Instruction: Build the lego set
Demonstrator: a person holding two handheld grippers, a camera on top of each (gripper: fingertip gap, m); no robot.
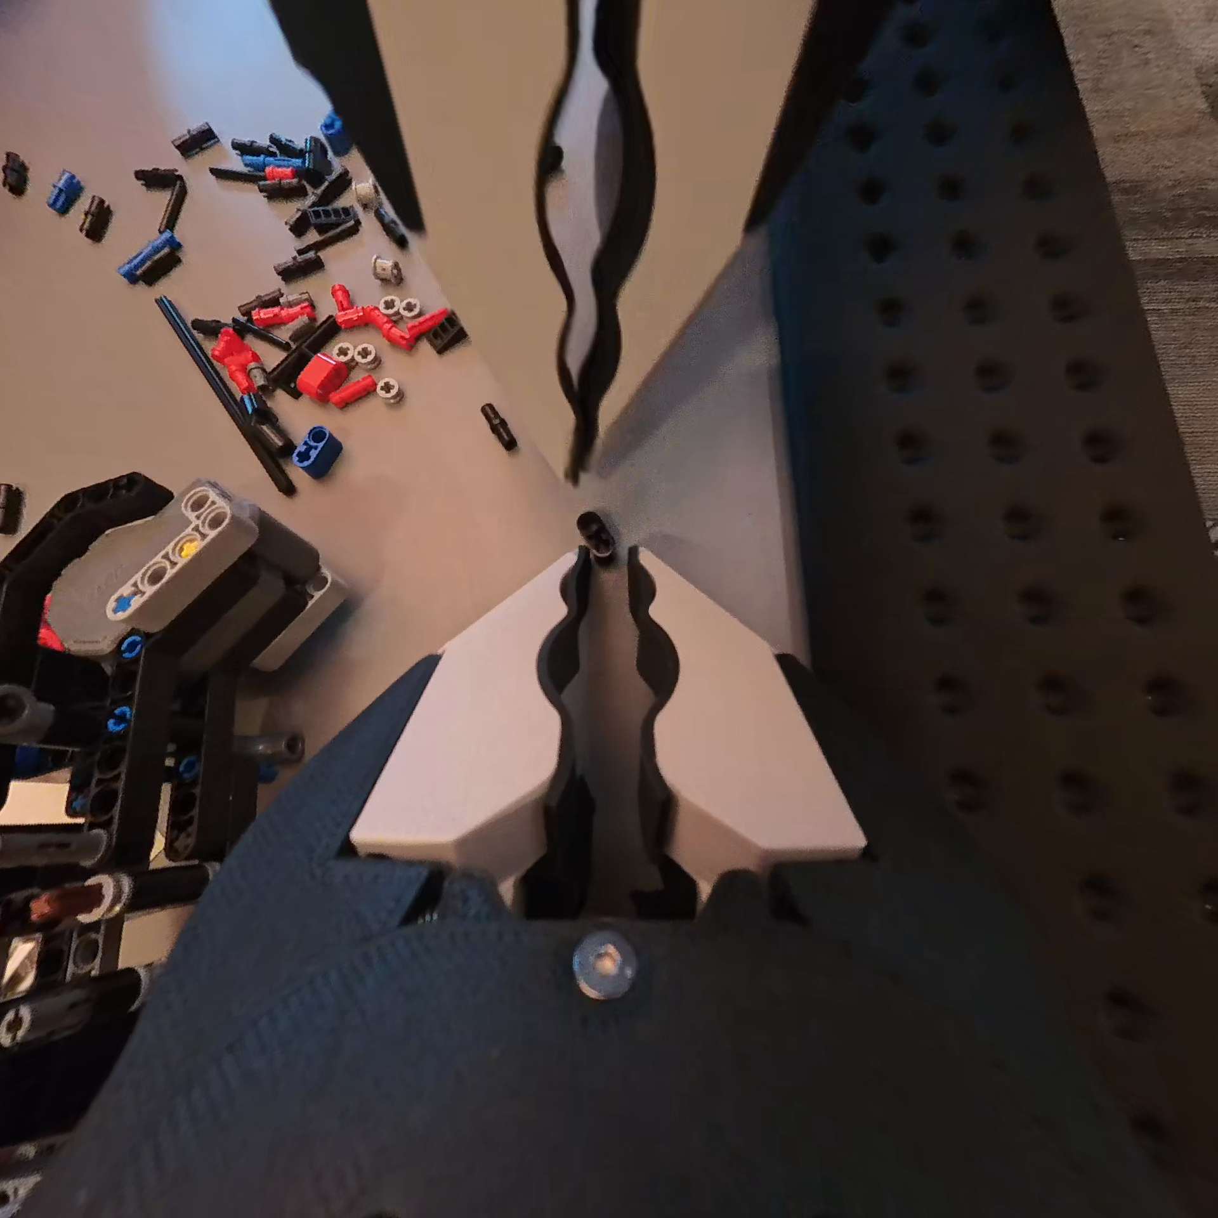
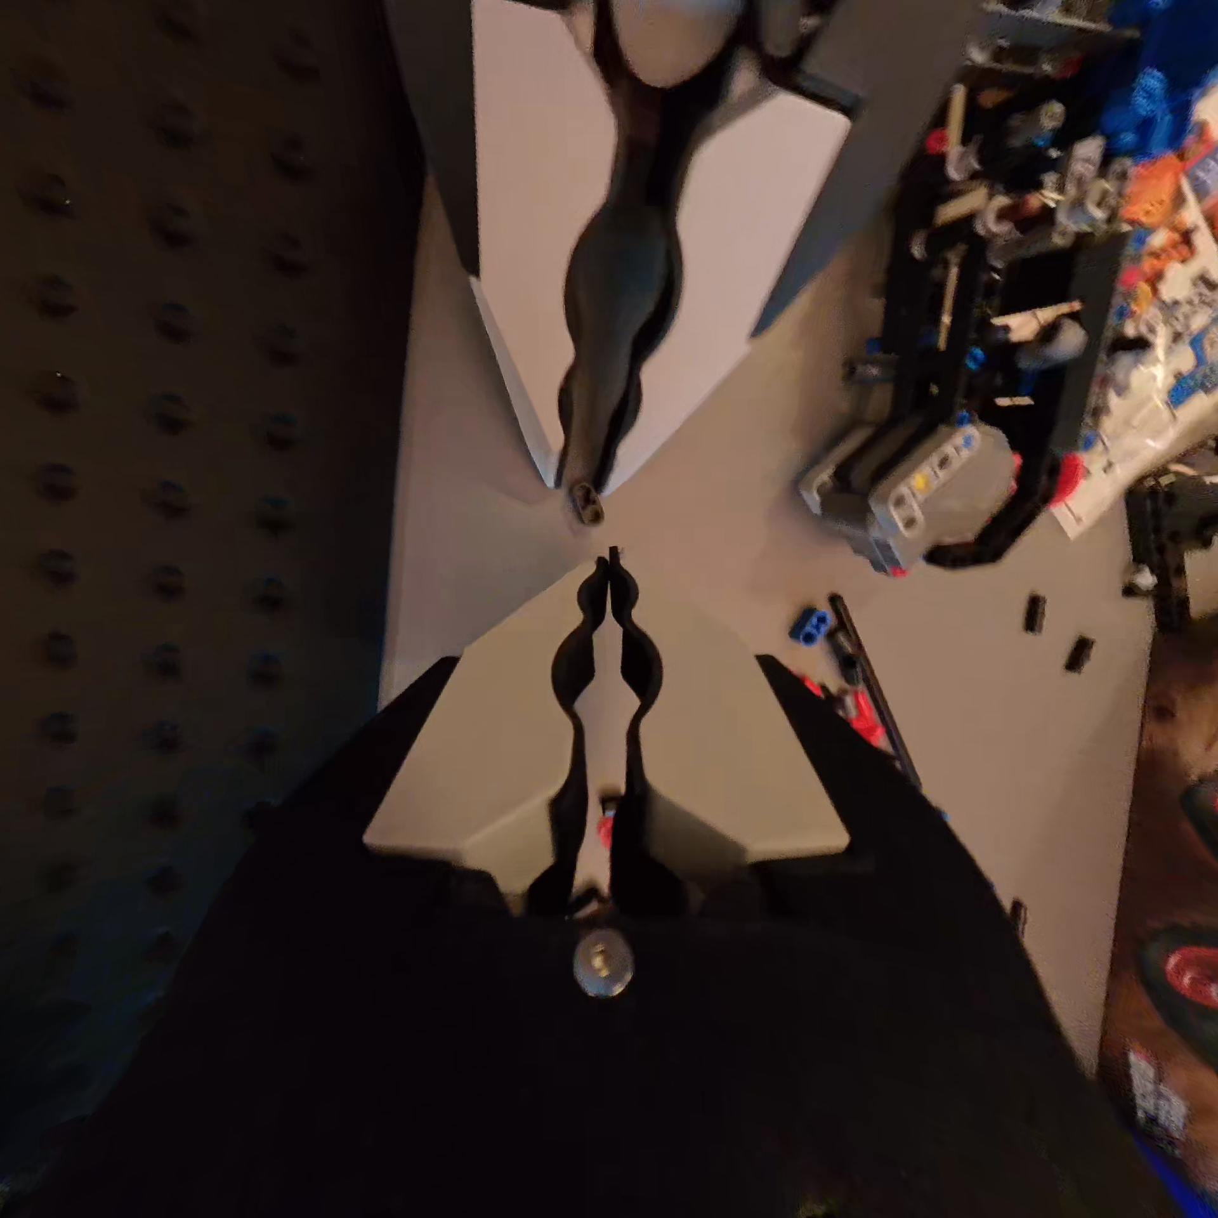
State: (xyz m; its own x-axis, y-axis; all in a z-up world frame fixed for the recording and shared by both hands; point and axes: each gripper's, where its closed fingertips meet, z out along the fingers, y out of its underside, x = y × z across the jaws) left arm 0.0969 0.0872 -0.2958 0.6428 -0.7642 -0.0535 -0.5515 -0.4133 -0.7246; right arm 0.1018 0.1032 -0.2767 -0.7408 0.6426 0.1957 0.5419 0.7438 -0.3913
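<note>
My left gripper (image 1: 606, 550) holds a small black pin (image 1: 596, 535) at its fingertips, above the pale table (image 1: 428, 514). The pin also shows in the right wrist view (image 2: 586, 506), at the tip of the left gripper (image 2: 580, 491). My right gripper (image 2: 609, 559) is shut and empty, tip to tip with the left one and a short gap from the pin; it shows from above in the left wrist view (image 1: 573, 471). The partly built black model with a grey block (image 1: 158, 580) stands to the left, and shows in the right wrist view (image 2: 956, 488).
A pile of loose red, black, blue and grey parts (image 1: 316, 343) lies on the table, with a long black axle (image 1: 224, 389), a blue connector (image 1: 318, 450) and a lone black pin (image 1: 499, 426). A dark perforated board (image 1: 988, 527) stands beside the grippers. Part bags (image 2: 1160, 217) lie behind the model. The tips of both grippers are at nearly the same place. My right gripper's tips are some 8 cm from the blue connector (image 1: 318, 450). Seen from the right wrist view (image 2: 811, 623) as well.
</note>
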